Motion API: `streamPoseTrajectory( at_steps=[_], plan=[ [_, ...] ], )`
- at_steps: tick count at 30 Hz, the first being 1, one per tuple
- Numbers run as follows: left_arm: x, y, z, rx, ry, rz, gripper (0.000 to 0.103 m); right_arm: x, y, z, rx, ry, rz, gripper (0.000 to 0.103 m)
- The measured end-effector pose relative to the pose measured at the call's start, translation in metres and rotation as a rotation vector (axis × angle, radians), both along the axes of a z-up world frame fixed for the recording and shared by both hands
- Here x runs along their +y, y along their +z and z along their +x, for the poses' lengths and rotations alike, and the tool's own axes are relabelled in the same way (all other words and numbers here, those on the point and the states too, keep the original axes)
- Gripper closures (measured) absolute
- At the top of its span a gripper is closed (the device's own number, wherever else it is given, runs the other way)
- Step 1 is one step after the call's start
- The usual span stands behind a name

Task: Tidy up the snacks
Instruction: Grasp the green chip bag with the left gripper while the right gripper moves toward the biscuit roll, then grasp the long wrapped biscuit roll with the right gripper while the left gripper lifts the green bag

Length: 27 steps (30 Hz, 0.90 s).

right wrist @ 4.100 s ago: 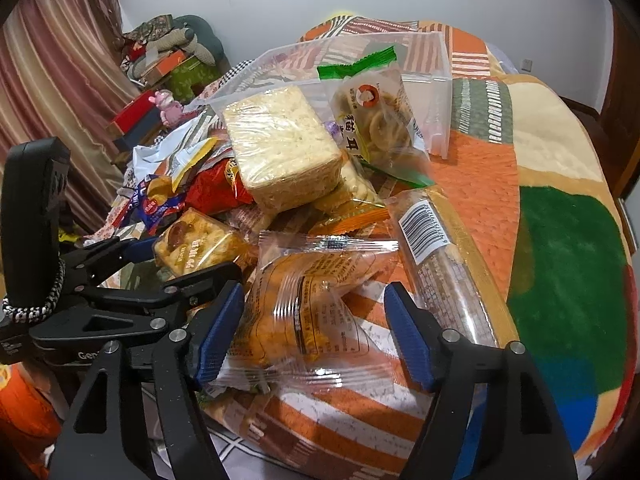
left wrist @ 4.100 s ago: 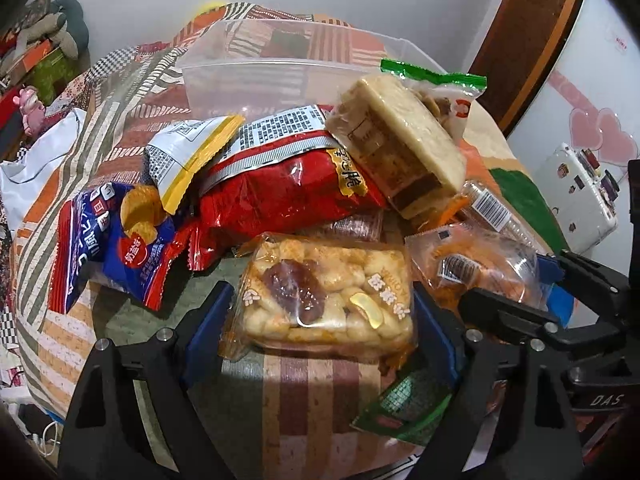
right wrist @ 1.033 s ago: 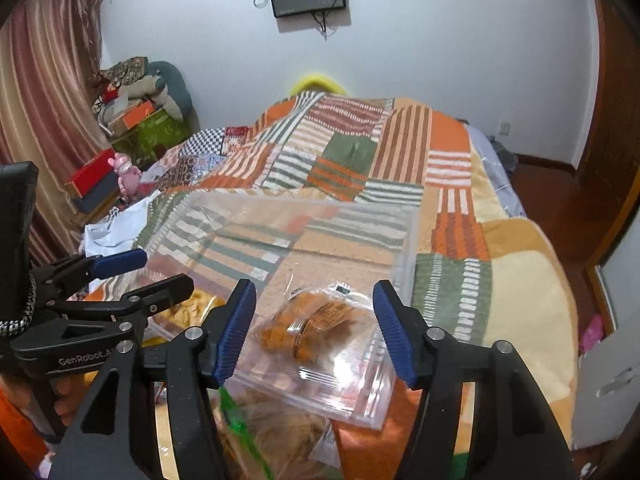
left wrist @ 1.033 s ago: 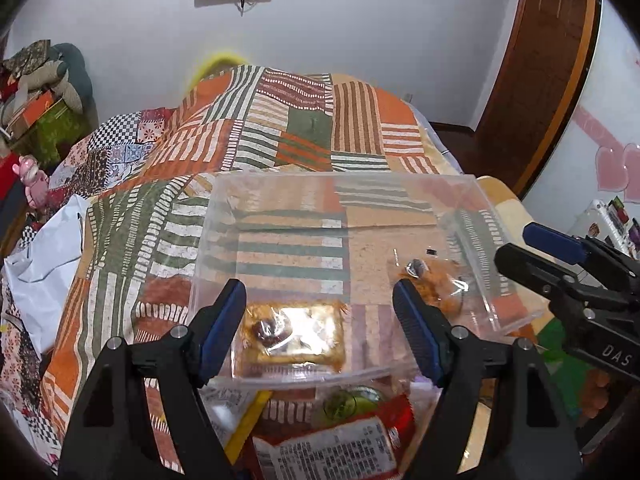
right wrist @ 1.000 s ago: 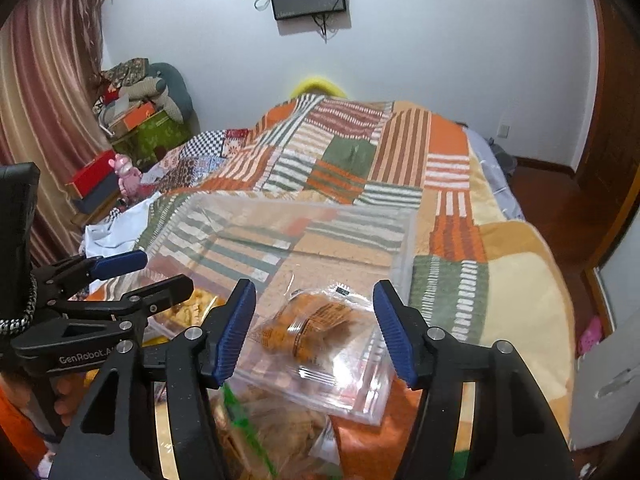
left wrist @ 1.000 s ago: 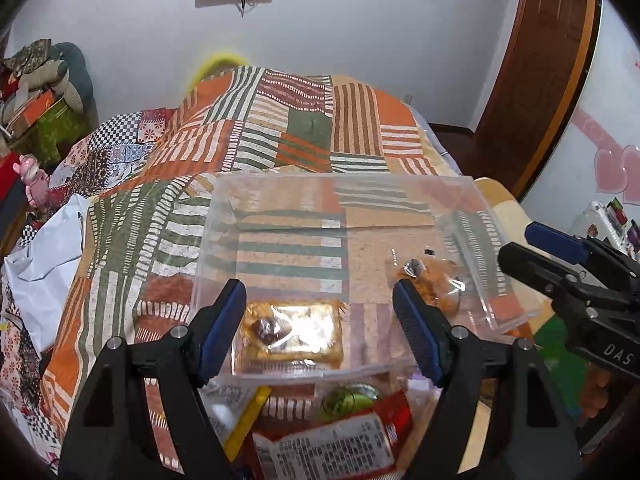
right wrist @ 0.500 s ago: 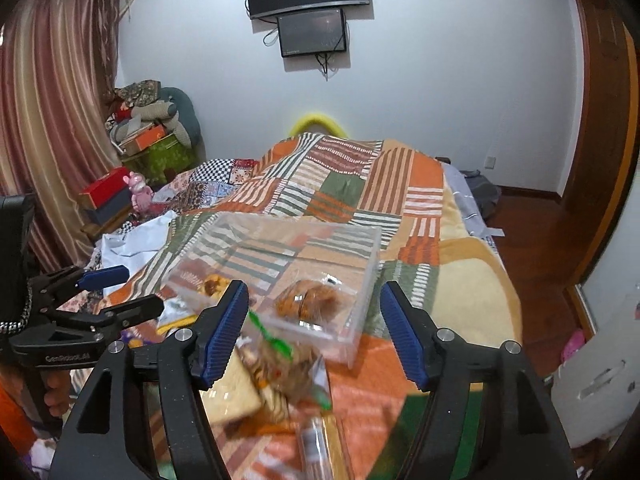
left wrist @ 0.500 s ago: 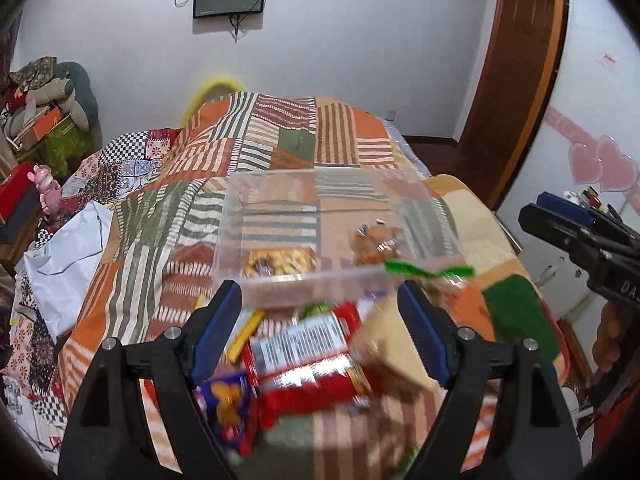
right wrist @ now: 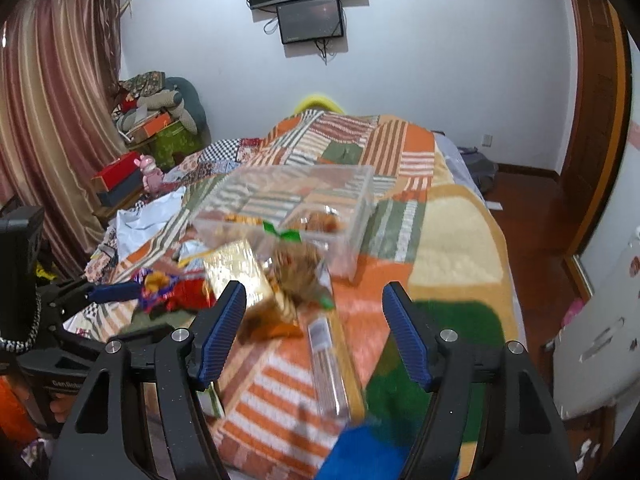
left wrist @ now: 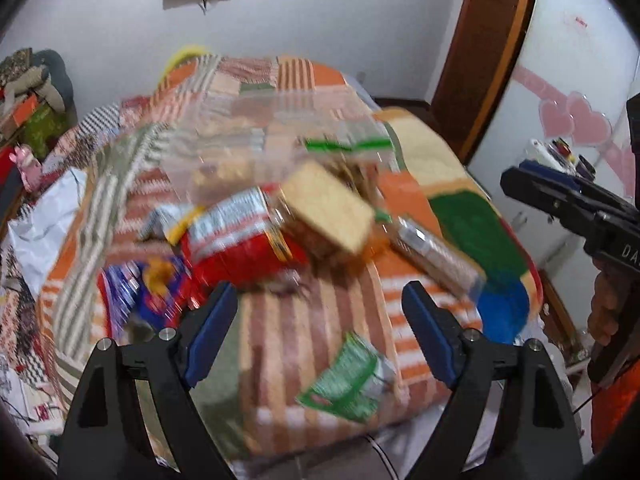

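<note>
**Both grippers spread above the snack pile on the patchwork bed**

The left gripper (left wrist: 320,320) is held with its blue-padded jaws spread wide and nothing between them, over the near end of the striped patchwork bedspread (left wrist: 320,352). The right gripper (right wrist: 314,330) is likewise spread and empty.

One clear rectangular plastic bin (right wrist: 320,200) is seen on the bedspread, far from the grippers, its long axis running left to right. Two wrapped snacks are seen inside it in the right wrist view: a yellowish one at the left (right wrist: 240,219) and an orange-brown one at the right (right wrist: 324,222).

The loose snacks are piled just near of the bin. One pale square cracker block in clear wrap (left wrist: 332,212) lies tilted on the pile. To its left one red crinkled bag (left wrist: 240,248) lies with its long axis left to right, and further left one blue bag (left wrist: 132,292). One long clear sleeve of biscuits (left wrist: 436,256) lies to the right, its long axis slanting from far left to near right. One flat green packet (left wrist: 348,376) lies alone near the bed's near edge. One green-topped clear bag (left wrist: 348,146) leans against the bin. The left wrist view is motion-blurred, so finer details cannot be told.
</note>
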<state>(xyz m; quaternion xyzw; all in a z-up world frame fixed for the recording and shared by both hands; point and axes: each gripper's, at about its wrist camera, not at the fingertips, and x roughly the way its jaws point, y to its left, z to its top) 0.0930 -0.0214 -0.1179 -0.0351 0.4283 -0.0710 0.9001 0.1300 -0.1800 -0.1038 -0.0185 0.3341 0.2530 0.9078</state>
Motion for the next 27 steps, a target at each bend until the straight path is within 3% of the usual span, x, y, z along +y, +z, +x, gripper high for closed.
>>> streamPoseTrajectory(
  at_steps=[13, 19, 24, 27],
  plan=[
    [-0.029, -0.058, -0.021, 0.162, -0.099, 0.004, 0.018, -0.014, -0.045, -0.009, 0.123, -0.026, -0.024, 0.036],
    [-0.024, -0.068, -0.021, 0.14, -0.066, 0.015, 0.021, -0.016, -0.055, -0.008, 0.161, -0.023, -0.019, 0.036],
    [-0.02, -0.067, -0.022, 0.113, -0.075, 0.051, 0.054, -0.015, -0.062, -0.001, 0.189, -0.023, -0.006, 0.036],
    [-0.013, -0.066, -0.018, 0.111, -0.066, 0.028, 0.059, -0.012, -0.068, 0.005, 0.211, -0.021, -0.003, 0.036]
  ],
)
